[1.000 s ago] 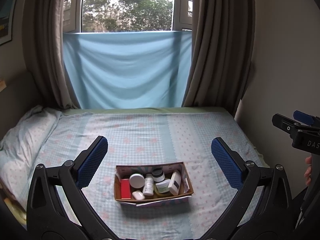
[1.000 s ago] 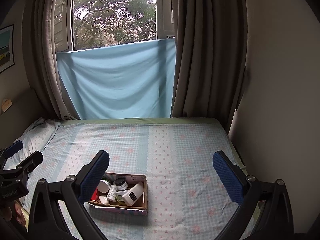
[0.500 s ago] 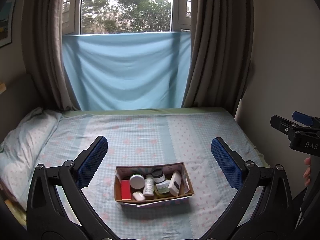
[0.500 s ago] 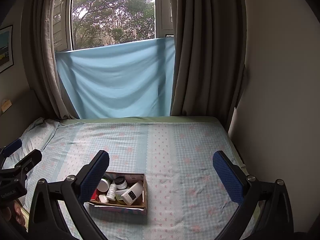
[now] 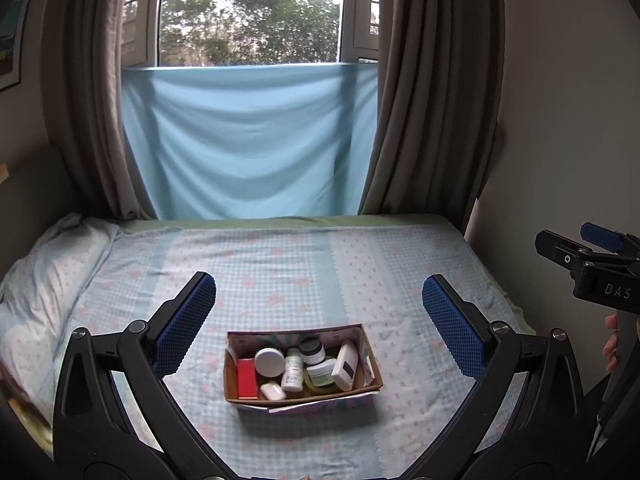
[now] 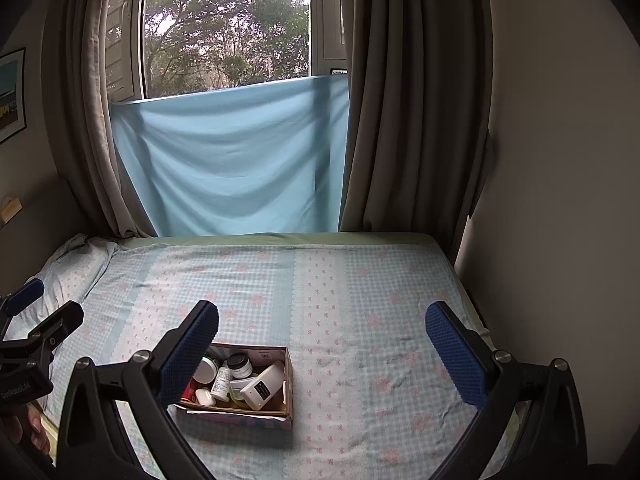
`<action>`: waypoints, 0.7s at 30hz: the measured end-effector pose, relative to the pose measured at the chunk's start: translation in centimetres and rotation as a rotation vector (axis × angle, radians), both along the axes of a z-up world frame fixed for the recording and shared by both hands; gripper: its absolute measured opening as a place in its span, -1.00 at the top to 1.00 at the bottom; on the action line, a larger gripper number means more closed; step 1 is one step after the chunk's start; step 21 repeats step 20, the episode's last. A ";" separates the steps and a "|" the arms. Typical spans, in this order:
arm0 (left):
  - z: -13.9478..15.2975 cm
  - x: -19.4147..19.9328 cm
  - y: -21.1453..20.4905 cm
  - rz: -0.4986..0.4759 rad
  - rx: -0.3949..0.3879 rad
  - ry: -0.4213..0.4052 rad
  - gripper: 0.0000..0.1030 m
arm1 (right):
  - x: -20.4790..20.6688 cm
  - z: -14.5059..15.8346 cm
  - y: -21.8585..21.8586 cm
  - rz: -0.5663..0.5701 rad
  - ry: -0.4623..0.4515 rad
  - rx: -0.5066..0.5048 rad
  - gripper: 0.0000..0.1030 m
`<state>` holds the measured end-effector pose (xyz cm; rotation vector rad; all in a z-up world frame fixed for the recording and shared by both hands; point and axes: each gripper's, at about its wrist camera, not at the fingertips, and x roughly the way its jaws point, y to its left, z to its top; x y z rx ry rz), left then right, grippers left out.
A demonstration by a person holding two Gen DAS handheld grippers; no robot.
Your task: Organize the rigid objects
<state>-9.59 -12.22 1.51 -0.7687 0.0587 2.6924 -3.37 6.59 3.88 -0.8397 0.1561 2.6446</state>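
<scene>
An open cardboard box (image 5: 374,380) sits on the bed near its front edge. It holds several small things: a red packet (image 5: 247,378), a white-lidded jar (image 5: 269,361), a white bottle (image 5: 292,370), a black-lidded jar (image 5: 311,351) and a white flat container (image 5: 346,366). My left gripper (image 5: 320,320) is open and empty, above and in front of the box. My right gripper (image 6: 324,344) is open and empty; the box (image 6: 289,384) lies low left in its view, partly behind the left finger (image 6: 192,348).
The bed (image 5: 280,264) has a blue checked sheet with a pillow (image 5: 44,280) at the left. A blue cloth (image 5: 248,140) hangs below the window between brown curtains. A wall (image 6: 560,200) runs along the bed's right side. The other gripper shows at each view's edge.
Both views have drifted slightly; the box sits a touch higher in the left wrist view. Both grippers stay open and empty.
</scene>
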 end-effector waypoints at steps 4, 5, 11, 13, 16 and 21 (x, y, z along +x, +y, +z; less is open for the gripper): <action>0.2 0.4 0.3 -0.005 -0.016 0.021 -1.00 | -0.1 -0.1 0.1 -0.002 0.000 0.002 -1.00; 0.3 0.5 0.4 -0.006 -0.017 0.027 -1.00 | -0.1 -0.1 0.1 -0.001 -0.002 0.003 -1.00; 0.9 1.1 0.3 -0.003 -0.001 0.055 -1.00 | -0.1 -0.2 0.0 -0.004 -0.001 0.006 -1.00; 1.0 1.3 0.2 0.004 -0.002 0.072 -1.00 | -0.2 -0.1 0.0 -0.005 0.001 0.007 -1.00; 1.2 1.3 0.0 0.035 -0.013 0.085 -1.00 | -0.2 -0.1 0.0 -0.006 0.004 0.009 -1.00; 1.2 1.5 -0.3 0.047 -0.004 0.098 -1.00 | -0.2 -0.1 0.0 -0.005 0.005 0.009 -1.00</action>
